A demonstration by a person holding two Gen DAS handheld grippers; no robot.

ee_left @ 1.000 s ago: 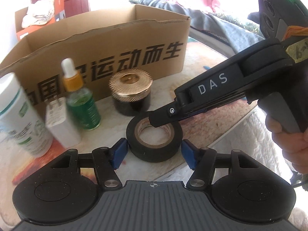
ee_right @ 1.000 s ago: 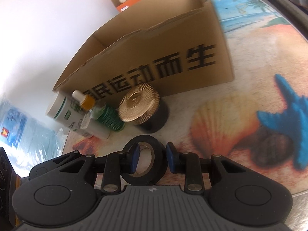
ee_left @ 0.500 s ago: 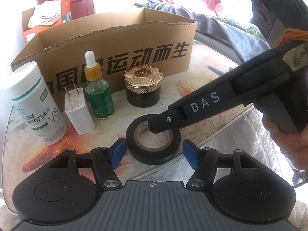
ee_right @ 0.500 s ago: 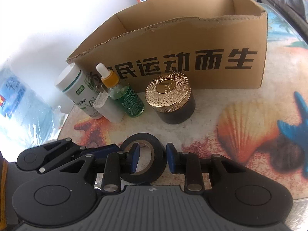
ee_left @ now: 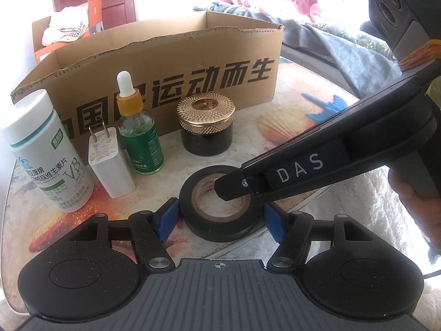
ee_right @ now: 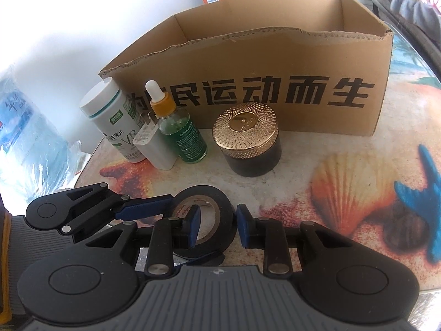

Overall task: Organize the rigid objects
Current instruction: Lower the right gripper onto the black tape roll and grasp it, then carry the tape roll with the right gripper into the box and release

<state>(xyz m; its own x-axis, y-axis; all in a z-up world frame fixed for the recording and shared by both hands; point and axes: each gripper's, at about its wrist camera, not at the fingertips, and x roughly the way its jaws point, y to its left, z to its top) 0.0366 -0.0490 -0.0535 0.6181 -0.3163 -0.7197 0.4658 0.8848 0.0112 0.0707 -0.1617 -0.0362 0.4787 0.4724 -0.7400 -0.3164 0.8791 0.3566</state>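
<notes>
A black roll of tape (ee_left: 220,220) lies flat on the table near its front edge, also in the right wrist view (ee_right: 226,215). My left gripper (ee_left: 220,218) straddles the roll, its blue pads close on both sides; contact is unclear. My right gripper (ee_right: 216,227) has one finger inside the roll's hole and one outside, around the roll's wall with a small gap showing. Behind stand a gold-lidded dark jar (ee_left: 206,129), a green dropper bottle (ee_left: 139,135), a white charger plug (ee_left: 109,162) and a white pill bottle (ee_left: 46,151).
An open cardboard box (ee_right: 248,88) with black Chinese lettering stands behind the row of objects. An orange box with cloth (ee_left: 69,33) sits behind it. The table edge (ee_left: 317,195) runs close by the roll. A plastic-wrapped pack (ee_right: 24,138) lies off the table's left.
Both grippers have drawn back and tilted, so the box and row of objects now sit lower and more level in view. The left pads have closed in beside the roll.
</notes>
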